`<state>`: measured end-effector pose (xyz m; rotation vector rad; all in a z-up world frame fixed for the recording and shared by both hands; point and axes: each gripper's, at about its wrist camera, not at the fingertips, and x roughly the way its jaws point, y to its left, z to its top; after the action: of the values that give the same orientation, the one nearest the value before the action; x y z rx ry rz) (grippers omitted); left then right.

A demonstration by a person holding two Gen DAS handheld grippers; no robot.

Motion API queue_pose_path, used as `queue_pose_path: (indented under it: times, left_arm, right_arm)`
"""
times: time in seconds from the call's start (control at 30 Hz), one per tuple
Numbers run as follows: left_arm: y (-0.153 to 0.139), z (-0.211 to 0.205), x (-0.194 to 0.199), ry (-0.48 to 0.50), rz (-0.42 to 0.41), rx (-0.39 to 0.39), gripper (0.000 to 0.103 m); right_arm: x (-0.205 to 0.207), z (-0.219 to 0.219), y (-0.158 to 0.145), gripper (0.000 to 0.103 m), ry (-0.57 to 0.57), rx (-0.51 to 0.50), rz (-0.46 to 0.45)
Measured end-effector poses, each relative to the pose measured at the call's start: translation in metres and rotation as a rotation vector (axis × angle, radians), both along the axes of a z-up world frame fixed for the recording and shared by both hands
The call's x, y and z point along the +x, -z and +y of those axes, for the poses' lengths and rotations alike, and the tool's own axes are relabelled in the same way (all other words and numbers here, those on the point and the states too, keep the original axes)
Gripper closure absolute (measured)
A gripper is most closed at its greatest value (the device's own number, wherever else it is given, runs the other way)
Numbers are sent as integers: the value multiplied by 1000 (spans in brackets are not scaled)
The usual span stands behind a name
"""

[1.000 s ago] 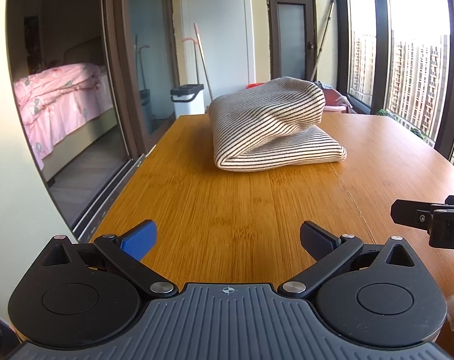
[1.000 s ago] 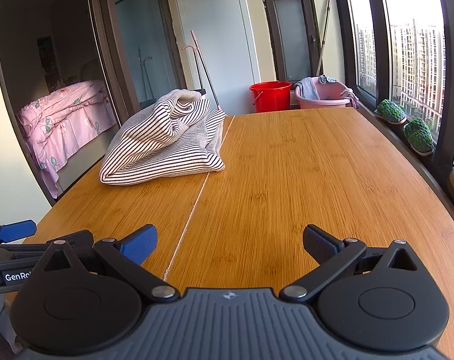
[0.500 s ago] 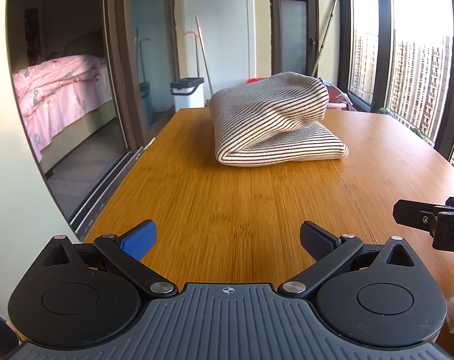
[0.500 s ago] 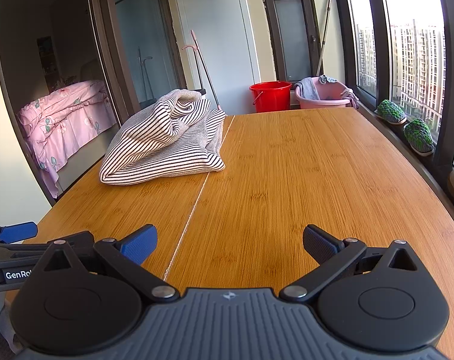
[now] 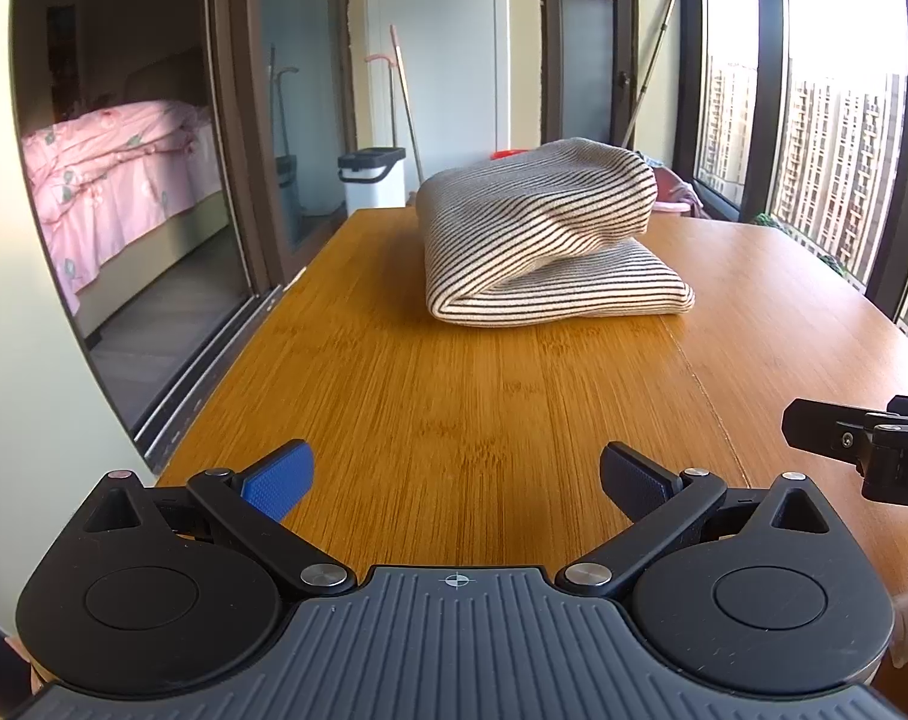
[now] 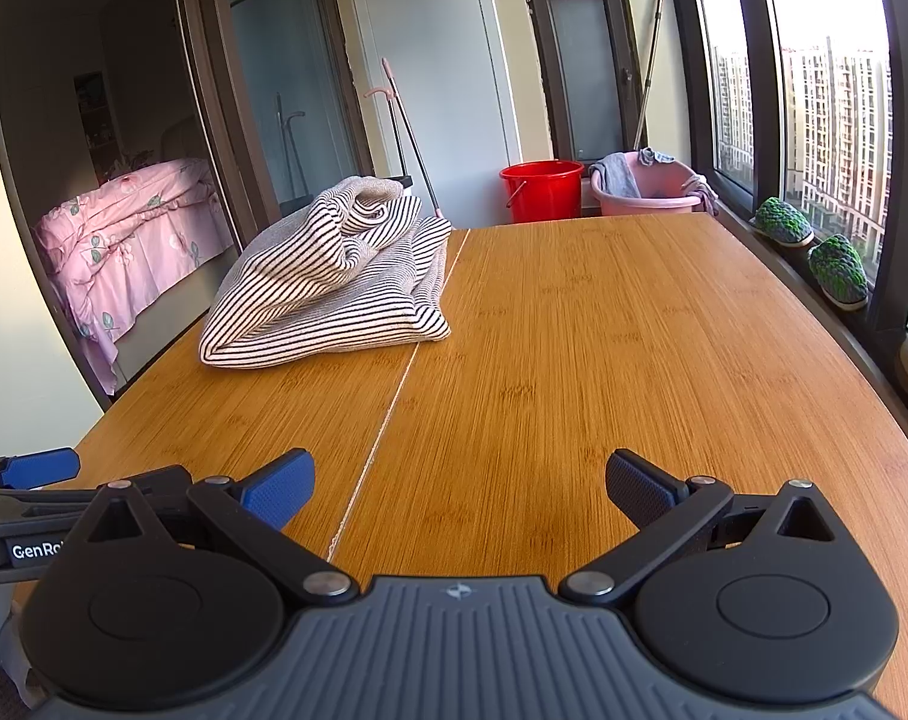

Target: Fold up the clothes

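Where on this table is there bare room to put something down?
The wooden table is bare right of the striped garment, across to the window side, and between it and both open grippers. Only the far left part is taken.

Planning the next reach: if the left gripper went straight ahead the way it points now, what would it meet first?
Probably the striped garment. The left gripper, jaws open and empty, points along bare wooden table towards the folded pile. Its height above the table is unclear, so it might brush the wood first.

"GenRo", cut off, on left claw (image 6: 39, 471)
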<state>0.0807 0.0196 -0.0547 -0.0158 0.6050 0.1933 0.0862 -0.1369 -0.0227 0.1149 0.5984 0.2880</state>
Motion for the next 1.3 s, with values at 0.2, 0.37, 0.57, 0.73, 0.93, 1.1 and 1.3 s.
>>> queue_pose_path:
  times: [0.2,0.37,0.57,0.73,0.93,1.1,1.3]
  left_arm:
    - [0,1,0,3,1,-1,0]
    - [0,1,1,5,0,1,0]
    - [0,0,1,7,-1,4,0]
    - [1,-1,1,7,-2,6,0]
    - [0,-1,1,8,-5,11,0]
    - [0,-1,1,8,-7,13,0]
    - [1,-2,2,8,-9,15,0]
  right_arm:
    - [1,-1,0,0,-1,0,3]
    - [2,-2,1,0,-2,0,5]
    - [2,-2,1,0,-2,0,7]
    - [1,-2,0,0,-1,2,10]
    - [0,-3,0,0,-1,3,9]
    - [0,-2,0,0,0,3,9]
    - [0,-2,0,0,0,3,10]
